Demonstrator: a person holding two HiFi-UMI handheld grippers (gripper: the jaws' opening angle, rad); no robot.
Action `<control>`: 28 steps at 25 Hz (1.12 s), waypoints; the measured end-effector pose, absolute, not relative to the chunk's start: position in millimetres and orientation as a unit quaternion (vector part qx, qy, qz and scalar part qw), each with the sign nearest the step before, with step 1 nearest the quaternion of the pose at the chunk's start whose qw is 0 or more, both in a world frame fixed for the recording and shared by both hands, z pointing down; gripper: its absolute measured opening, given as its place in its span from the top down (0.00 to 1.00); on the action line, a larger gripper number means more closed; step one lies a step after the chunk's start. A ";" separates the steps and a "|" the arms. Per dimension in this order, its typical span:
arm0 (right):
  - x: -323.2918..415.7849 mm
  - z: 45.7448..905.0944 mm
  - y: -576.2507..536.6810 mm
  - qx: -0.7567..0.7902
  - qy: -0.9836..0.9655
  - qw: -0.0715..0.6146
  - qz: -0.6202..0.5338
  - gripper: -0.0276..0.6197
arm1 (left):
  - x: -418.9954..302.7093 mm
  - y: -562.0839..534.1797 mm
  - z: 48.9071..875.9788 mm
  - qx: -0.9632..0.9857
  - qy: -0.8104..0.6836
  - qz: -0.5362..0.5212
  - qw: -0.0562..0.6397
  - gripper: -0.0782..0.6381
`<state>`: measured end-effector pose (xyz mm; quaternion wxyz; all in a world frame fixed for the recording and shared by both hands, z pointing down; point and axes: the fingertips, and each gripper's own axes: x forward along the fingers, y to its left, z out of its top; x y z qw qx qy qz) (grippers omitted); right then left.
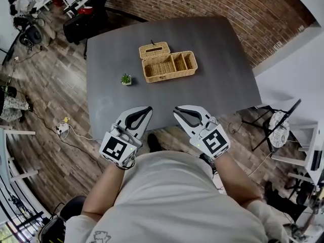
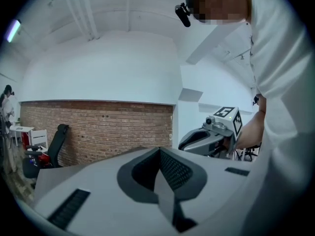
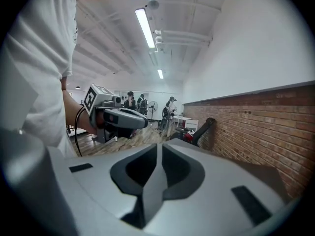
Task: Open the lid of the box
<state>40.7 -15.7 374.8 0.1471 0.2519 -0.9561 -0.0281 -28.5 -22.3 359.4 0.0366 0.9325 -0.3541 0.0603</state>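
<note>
while the wicker box [image 1: 167, 62] sits on the worktop [image 1: 112, 92], left gripper [image 1: 147, 109] and right gripper [image 1: 177, 110] hover well apart from it, jaws together, empty

Left gripper [image 1: 148, 108] and right gripper [image 1: 176, 109] side by side, jaws together, empty.

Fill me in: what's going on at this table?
A person is at the near edge of a grey table, a gripper in each hand. The left gripper and right gripper are both shut, empty, and held close to the body, apart from the wicker box mid-table. A small potted plant sits just left of the box. Nothing is being touched.
</note>
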 end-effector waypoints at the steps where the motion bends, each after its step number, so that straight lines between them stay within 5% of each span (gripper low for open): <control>1: 47.2 373.5 -10.4 0.248 -0.957 0.145 -0.030 0.90 | -22.5 -17.6 358.1 0.931 -0.359 0.058 0.037 0.88; 28: 146.3 373.6 162.9 0.185 -0.977 0.104 -0.025 0.95 | 49.3 168.9 347.8 0.895 -0.441 0.069 0.013 0.88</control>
